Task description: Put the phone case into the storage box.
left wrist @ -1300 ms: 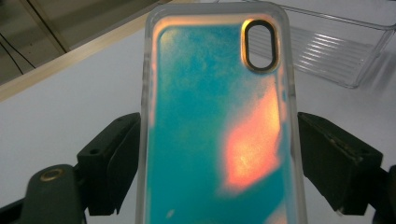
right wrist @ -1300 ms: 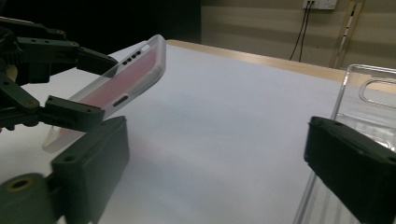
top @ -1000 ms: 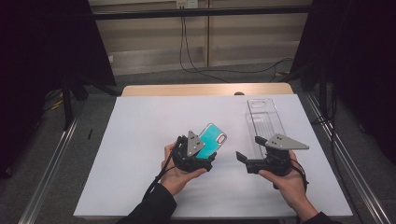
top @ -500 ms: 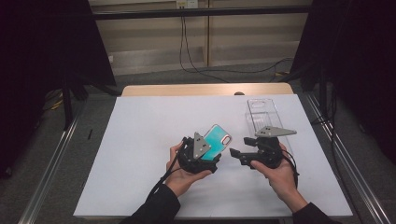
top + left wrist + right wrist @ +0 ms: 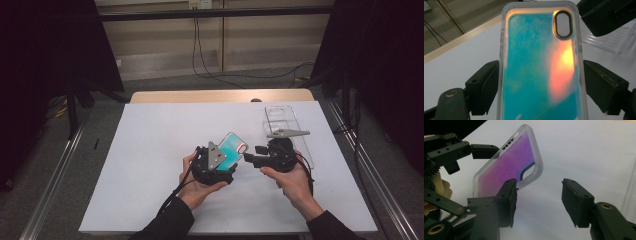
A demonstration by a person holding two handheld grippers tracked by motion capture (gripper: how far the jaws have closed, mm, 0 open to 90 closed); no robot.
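The phone case (image 5: pixel 233 148), teal with a shifting orange-pink sheen and a frosted clear rim, is held up off the white table (image 5: pixel 150 150) near the middle of the scene, tilted so its camera cutout end points far and to the right. The left gripper (image 5: pixel 227 160) clamps it across its width: in the left gripper view the two black jaws press against the case's (image 5: pixel 541 70) long edges, the oval camera cutout at the upper right. The person's left hand (image 5: pixel 197 185) cradles that gripper from below.

The right gripper (image 5: pixel 252 152) sits just to the right of the case, pointing left toward it, carried by the right hand (image 5: pixel 290 182). Its jaws have just been closing and now stand about half apart with nothing between them; in the right gripper view the case (image 5: pixel 511 167) lies beyond the left jaw, not touched by the pads.

A clear plastic tray (image 5: pixel 280 117) lies on the table farther off to the right, behind the right gripper.
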